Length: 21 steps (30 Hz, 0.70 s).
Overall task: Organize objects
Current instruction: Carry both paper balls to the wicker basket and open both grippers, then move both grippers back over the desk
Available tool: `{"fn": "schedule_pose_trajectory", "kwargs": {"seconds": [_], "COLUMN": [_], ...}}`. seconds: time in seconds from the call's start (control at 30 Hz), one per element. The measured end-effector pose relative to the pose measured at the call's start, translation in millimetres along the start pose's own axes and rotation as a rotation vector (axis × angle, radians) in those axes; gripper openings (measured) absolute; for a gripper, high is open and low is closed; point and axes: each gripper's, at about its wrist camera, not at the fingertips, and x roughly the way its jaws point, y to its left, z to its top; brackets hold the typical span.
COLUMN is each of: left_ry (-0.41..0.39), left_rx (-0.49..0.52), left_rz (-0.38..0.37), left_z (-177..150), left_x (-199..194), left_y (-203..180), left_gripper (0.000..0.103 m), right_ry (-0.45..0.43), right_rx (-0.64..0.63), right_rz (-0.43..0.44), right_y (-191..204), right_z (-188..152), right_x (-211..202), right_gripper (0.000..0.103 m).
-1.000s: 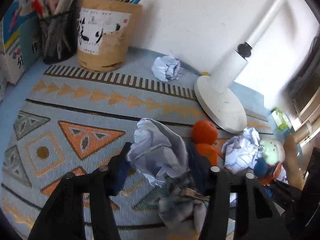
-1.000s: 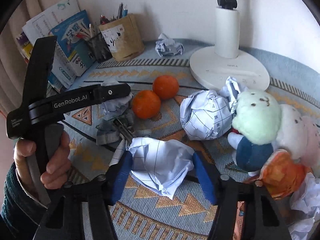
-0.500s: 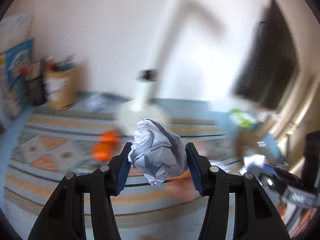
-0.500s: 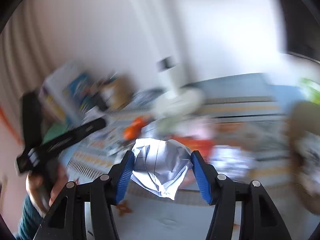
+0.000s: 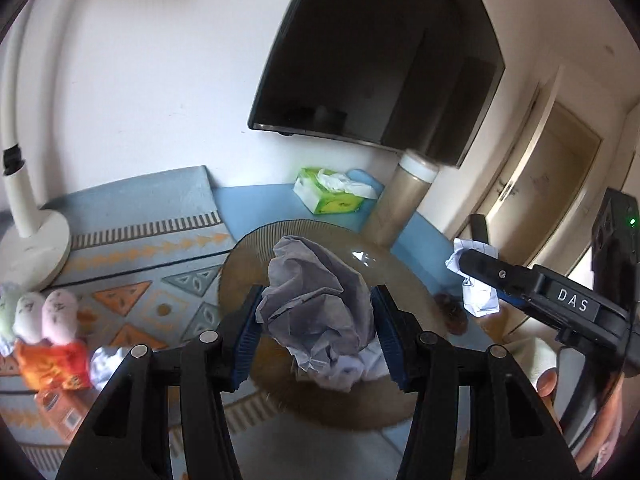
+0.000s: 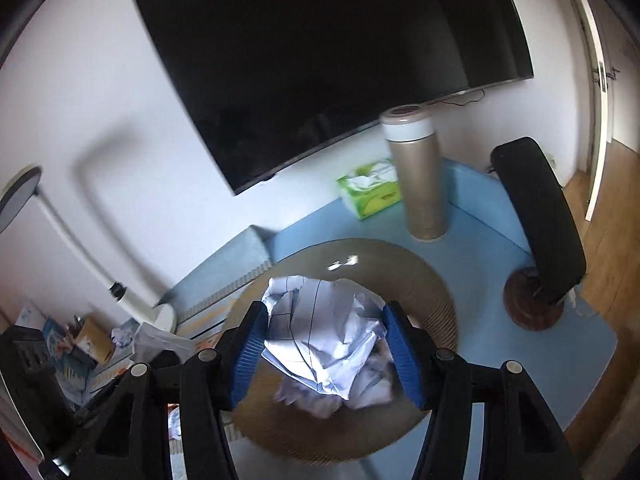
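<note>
- Left tool (image 5: 316,332) is clamping a grey crumpled paper ball (image 5: 316,300) — directly above the round brown bin (image 5: 240,256).
- Right tool (image 6: 324,344) is gripping a white lined paper wad (image 6: 320,336) over the same bin — both are hanging equally near, the drop lying straight down.

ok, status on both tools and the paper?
Left tool shut on grey paper ball. Right tool shut on white paper ball. Both over the round bin. Nothing blocking the drop.
</note>
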Motion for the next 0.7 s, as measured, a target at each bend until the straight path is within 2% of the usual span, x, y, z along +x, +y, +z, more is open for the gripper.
{"fn": "schedule_pose_trajectory", "kwargs": {"seconds": [0.1,0.13,0.17,0.27,0.33,0.47,0.53,0.63,0.7], "left_ry": [0.014,0.013,0.014,0.018,0.008,-0.036,-0.075,-0.136,-0.192], "left_rx": [0.015,0.020,0.025,0.000,-0.052,-0.134,-0.149,-0.155,-0.178], "left_rz": [0.059,0.054,0.044,0.052,0.047,0.065,0.112,0.186,0.302], "left_z": [3,2,1,-3,-8,-24,-32,-45,-59], "left_x": [13,12,11,0,-13,-56,-93,-150,-188], "left_y": [-6,-6,-3,9,24,55,73,98,119], "left_gripper": [0.086,0.088,0.088,0.088,0.088,0.088,0.088,0.088,0.092], "right_ry": [0.014,0.026,0.050,0.081,0.085,0.091,0.083,0.049,0.034], "right_rx": [-0.017,-0.020,-0.021,0.000,0.010,-0.005,-0.049,-0.154,-0.221], "right_rz": [-0.024,-0.008,0.014,0.065,0.059,0.115,0.139,0.200,0.253], "right_y": [-3,-4,-5,-18,-24,-17,0,47,81], "right_z": [9,12,14,7,2,-6,-10,-17,-27], "right_x": [19,26,35,45,47,42,33,13,2], "right_gripper": [0.062,0.070,0.075,0.075,0.075,0.075,0.075,0.075,0.075]}}
